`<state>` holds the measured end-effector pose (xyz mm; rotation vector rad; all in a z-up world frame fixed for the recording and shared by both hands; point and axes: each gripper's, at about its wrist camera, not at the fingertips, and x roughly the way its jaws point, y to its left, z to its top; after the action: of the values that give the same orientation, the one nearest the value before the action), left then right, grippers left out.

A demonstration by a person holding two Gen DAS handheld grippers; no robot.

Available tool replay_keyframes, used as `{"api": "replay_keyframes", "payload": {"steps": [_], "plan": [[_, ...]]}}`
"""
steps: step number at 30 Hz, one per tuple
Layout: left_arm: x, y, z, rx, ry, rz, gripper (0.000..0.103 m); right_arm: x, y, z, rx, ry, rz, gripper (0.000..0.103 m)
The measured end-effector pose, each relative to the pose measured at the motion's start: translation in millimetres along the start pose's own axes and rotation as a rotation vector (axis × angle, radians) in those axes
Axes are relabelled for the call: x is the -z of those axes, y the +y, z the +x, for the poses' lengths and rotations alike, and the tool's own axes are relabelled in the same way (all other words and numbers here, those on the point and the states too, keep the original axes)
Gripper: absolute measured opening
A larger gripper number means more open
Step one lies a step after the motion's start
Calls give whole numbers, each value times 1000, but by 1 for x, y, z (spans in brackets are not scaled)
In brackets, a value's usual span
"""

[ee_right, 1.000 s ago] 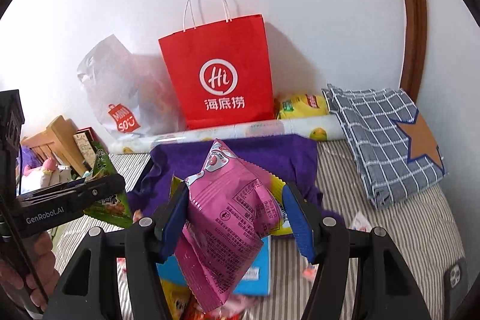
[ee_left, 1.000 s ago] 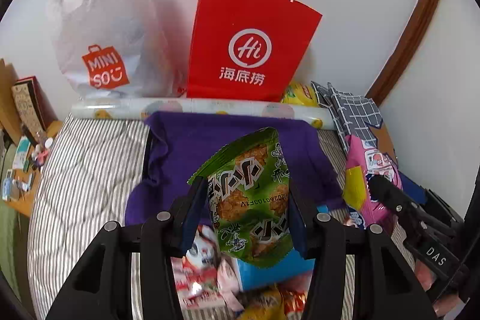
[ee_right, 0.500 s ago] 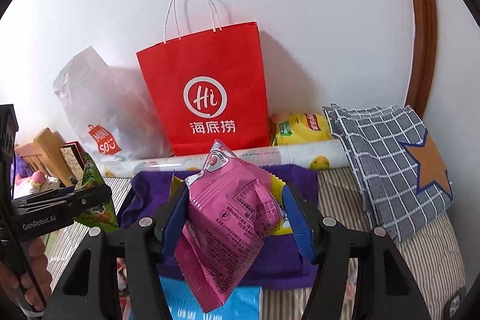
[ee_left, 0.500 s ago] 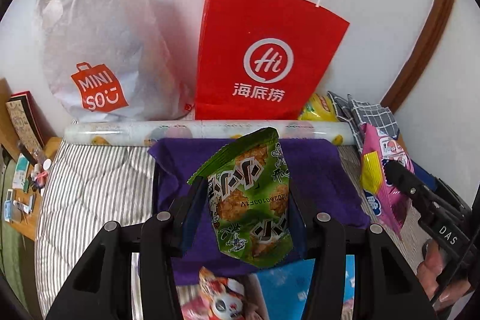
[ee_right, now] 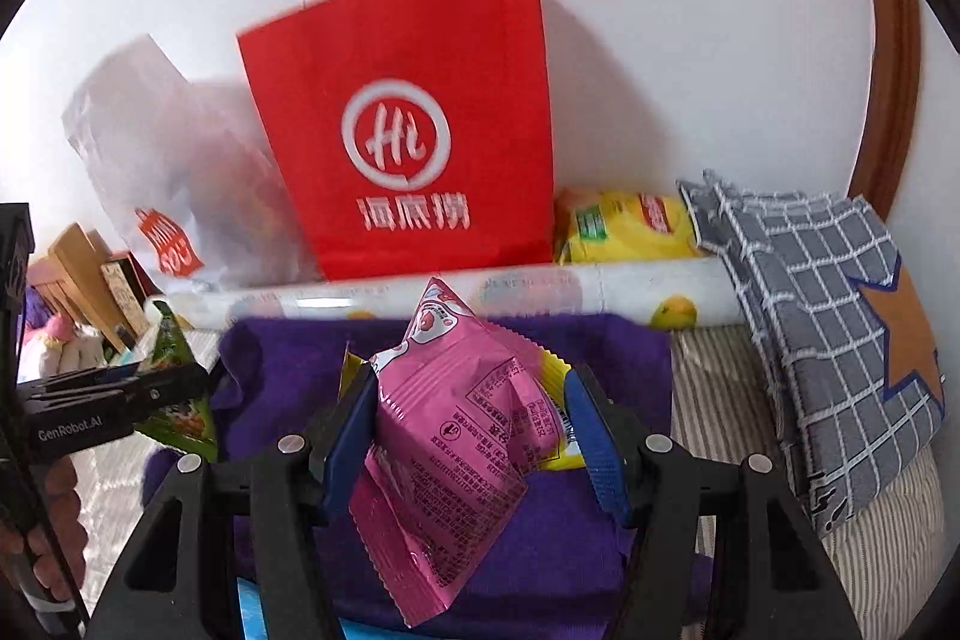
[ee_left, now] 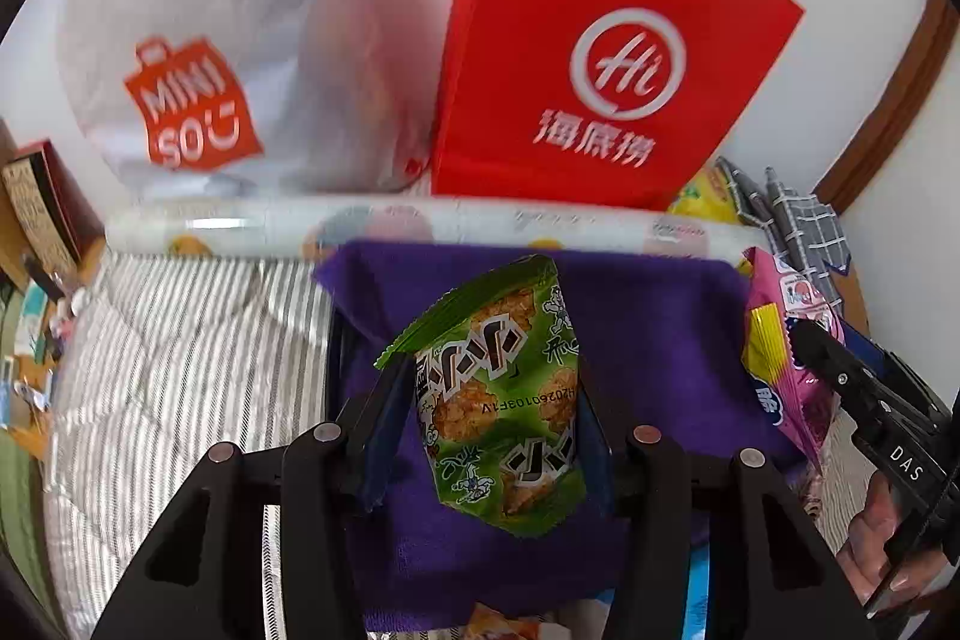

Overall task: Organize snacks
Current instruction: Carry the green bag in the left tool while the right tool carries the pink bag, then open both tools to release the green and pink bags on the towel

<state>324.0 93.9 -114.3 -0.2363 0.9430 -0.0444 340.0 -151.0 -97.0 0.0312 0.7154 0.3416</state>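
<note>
My left gripper is shut on a green snack packet and holds it above a purple cloth. My right gripper is shut on a pink snack packet with a yellow packet behind it. A red paper bag stands against the wall ahead, next to a white Miniso plastic bag. The right gripper with the pink packet shows at the right of the left wrist view. The left gripper with the green packet shows at the left of the right wrist view.
A printed roll lies across a striped bed before the bags. A yellow tea pack and a checked grey cushion lie at the right. Books and small items sit at the left. More snacks lie below.
Both grippers have moved forward and up toward the two bags, each still holding its packet. The bags look larger and the snack pile has dropped out of view.
</note>
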Motion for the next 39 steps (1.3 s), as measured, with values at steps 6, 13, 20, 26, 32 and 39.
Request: {"api": "replay_keyframes", "payload": {"steps": [6, 13, 20, 26, 32, 39], "plan": [[9, 12, 22, 5, 54, -21, 50, 8, -7, 15, 10, 39, -10, 60], [12, 10, 28, -2, 64, -12, 50, 12, -17, 26, 11, 78, 13, 61], [15, 9, 38, -15, 91, -11, 50, 14, -21, 33, 5, 112, 28, 61], [16, 10, 44, -27, 107, -12, 51, 15, -22, 36, -3, 134, 41, 63], [17, 9, 49, -23, 123, -8, 51, 15, -20, 31, -11, 114, 40, 75], [16, 2, 50, -5, 125, 6, 66, 14, -14, 24, 3, 80, 7, 82]]}}
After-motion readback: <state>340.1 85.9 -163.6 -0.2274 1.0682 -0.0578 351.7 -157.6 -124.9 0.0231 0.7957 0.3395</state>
